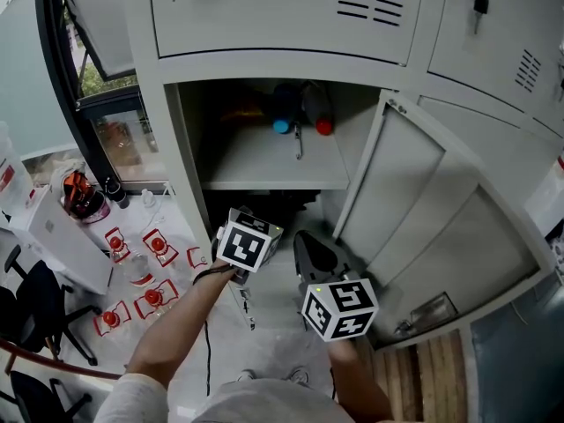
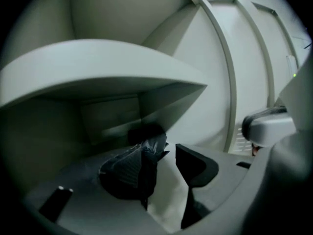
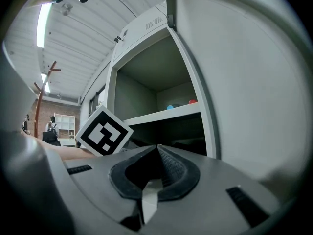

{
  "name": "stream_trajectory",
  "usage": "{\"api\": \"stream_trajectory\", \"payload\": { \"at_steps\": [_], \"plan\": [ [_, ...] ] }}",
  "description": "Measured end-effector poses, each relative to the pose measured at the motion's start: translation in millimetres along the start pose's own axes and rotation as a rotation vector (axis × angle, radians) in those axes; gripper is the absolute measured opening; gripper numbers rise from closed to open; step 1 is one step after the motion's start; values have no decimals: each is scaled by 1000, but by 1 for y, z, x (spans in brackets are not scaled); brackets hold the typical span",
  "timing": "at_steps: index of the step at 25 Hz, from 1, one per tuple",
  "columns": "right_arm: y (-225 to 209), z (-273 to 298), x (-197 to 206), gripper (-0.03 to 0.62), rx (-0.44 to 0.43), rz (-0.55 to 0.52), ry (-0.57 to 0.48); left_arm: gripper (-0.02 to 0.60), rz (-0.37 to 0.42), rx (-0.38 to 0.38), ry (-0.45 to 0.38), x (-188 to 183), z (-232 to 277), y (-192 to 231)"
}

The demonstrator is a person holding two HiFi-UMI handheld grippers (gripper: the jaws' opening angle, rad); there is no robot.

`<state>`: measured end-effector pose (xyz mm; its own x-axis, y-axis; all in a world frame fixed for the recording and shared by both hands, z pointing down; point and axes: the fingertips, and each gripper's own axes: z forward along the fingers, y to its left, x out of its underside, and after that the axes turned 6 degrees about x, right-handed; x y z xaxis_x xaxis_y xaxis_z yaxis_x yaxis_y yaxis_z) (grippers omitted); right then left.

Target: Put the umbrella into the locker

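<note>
Seemingly, umbrella (image 2: 156, 142) lies just beyond the left gripper's (image 2: 164, 153) parted fingers (image 2: 195, 165).

two grippers (image 2: 167, 153) (image 3: 157, 148), one umbrella (image 2: 152, 140), one open locker (image 1: 159, 104).

The umbrella (image 2: 157, 143) sits half hidden behind fingers (image 2: 124, 173).

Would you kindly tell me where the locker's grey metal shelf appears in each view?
Head view: grey metal shelf, upper centre.
Left gripper view: shelf spans the upper left.
Right gripper view: shelf, pale band at centre.
Shared landmark: open grey locker door, right of it everywhere.
</note>
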<state>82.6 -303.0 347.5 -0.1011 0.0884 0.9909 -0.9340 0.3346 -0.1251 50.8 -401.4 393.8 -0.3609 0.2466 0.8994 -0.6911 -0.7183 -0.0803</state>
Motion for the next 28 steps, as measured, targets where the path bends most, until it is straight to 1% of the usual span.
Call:
{"api": "stream_trajectory", "payload": {
  "at_steps": [3, 6, 9, 12, 16, 18, 20, 24, 28],
  "plan": [
    [1, 0, -1, 3, -3, -4, -1, 185, -65, 20, -75, -8, -11, 1],
    [2, 0, -2, 3, -5, -8, -2, 176, -126, 32, -138, -12, -23, 3],
    [3, 1, -2, 3, -6, -12, -3, 173, -120, 21, -184, -14, -35, -1],
    [4, 1, -1, 3, -12, -17, 1, 152, -117, 22, -224, -12, -44, -8],
    [6, 1, 1, 3, -17, -23, 6, 130, -204, 52, -256, -3, -52, -16],
    [7, 1, 2, 3, -20, -25, 8, 109, -238, 61, -273, 1, -56, -19],
    [8, 1, 2, 3, -25, -30, 10, 86, -247, 61, -291, 2, -61, -22],
    [10, 2, 1, 3, -36, -41, 10, 69, -240, 53, -328, 2, -71, -31],
    [12, 2, 3, 3, -43, -47, 14, 40, -242, 38, -339, 6, -75, -32]
  ]
}}
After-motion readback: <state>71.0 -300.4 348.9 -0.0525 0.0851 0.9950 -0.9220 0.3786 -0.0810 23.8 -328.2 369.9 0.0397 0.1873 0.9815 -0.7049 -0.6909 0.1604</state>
